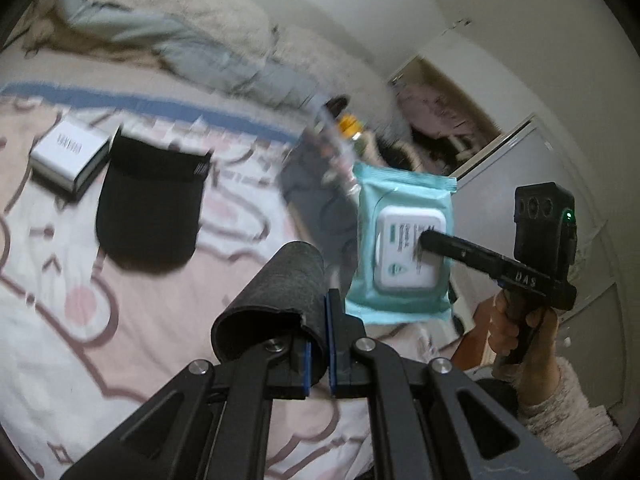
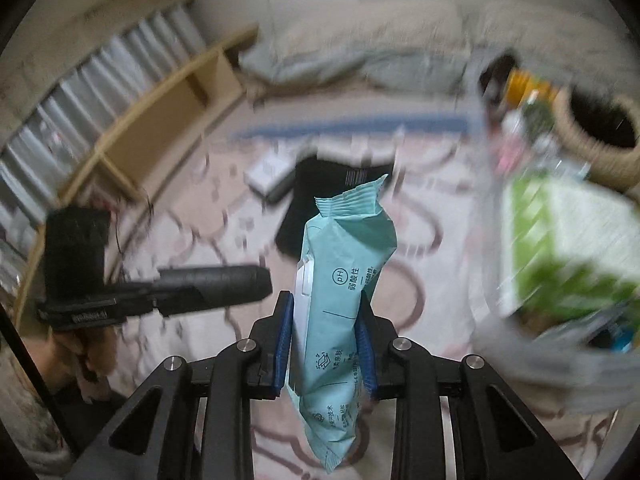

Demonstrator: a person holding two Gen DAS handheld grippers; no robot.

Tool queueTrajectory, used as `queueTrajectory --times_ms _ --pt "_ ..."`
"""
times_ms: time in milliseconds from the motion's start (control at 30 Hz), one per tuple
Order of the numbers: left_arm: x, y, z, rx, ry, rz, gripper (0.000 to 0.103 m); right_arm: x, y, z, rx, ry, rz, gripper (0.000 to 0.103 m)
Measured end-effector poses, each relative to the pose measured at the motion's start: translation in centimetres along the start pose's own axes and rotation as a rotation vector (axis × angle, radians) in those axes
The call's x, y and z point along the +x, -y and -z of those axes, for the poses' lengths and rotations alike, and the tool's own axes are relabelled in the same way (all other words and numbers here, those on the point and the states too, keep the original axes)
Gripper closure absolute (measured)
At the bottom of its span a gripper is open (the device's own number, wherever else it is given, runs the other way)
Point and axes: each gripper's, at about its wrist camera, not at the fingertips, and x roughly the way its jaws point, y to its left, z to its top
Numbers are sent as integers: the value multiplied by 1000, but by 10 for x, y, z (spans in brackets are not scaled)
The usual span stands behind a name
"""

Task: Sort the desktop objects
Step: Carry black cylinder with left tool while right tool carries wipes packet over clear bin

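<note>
The teal wet-wipe pack stands on edge between the blue pads of my right gripper, which is clamped on its lower half; the crimped top of the pack rises clear of the jaws and its lower end hangs below them, so the pack is lifted off the bed. In the left wrist view the same pack shows its white flip lid, with one black finger of the right gripper lying across the lid and a hand in a fuzzy sleeve on the handle. My left gripper has its jaws pressed together on the wall of a black rolled sleeve, a tube of dark fabric whose open end faces the camera; from the right wrist view this roll appears as a dark cylinder held above the bedding. Below both tools lies a pink-and-white patterned bedspread, on which rest a flat black pouch and, touching its upper left corner, a small white box. Farther out, at the right in the right wrist view, are a woven basket and a blurred green-and-white item that I cannot identify. A wooden shelf stands at the left.
</note>
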Motion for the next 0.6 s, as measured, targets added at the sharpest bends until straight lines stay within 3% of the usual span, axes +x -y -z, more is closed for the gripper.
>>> queueTrajectory --times_ms 333,400,600 --pt "21 59 -45 73 36 66 97 -92 32 -63 117 333 -12 73" --pt "36 77 -53 99 18 80 97 -113 39 -68 130 405 2 73" --pt "98 121 -61 162 -63 149 97 -147 69 -65 206 510 10 73"
